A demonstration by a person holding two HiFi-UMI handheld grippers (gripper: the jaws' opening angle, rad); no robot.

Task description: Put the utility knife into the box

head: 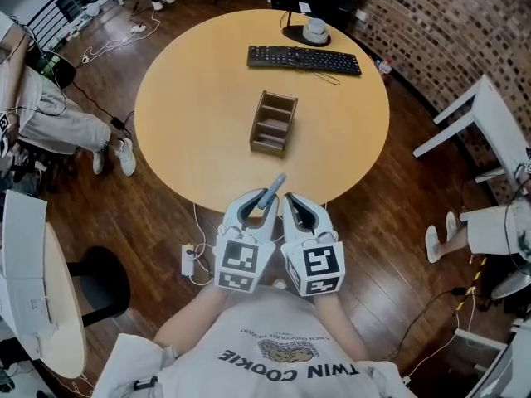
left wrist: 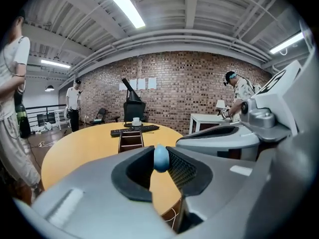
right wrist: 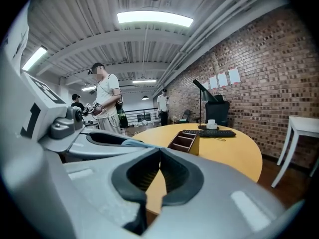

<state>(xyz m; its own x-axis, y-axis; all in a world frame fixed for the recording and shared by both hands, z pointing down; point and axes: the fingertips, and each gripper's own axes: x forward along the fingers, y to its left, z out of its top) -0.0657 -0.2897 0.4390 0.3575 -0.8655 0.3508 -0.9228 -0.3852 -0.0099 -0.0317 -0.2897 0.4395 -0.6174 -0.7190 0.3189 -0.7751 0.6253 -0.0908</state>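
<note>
Looks like the carry step to me: the person has the slim blue-grey utility knife (head: 273, 189) clamped in the left gripper (head: 262, 199), and it hasn't reached the box yet. The knife is pinched between the left gripper's dark pads. Its rounded end pokes out past the tips, aimed toward the table and leaning a bit over to the right gripper's side. In the left gripper view all you get of the utility knife is that blue end (left wrist: 160, 158) sitting right between the pads. The right gripper (head: 294, 204) sits just beside the left one with its jaws pressed together on nothing, so it's basically a passenger here. Both hang at the near edge of the round light-wood table (head: 191, 123). The brown wooden box (head: 273, 123), open on top with a few compartments, stands near the middle of the table, well apart from the knife's tip and pretty much straight ahead of it. Past the box there's a black keyboard (head: 304, 59) and a white cup (head: 315, 29), neither in the way. My guess for the next move: the left gripper has to travel out over the table until the knife is above one compartment. Then it tips the end down into a slot rather than onto a divider, and only then lets the pads part. The slots look narrow, so lining the knife up with them is probably the fiddly bit.
</note>
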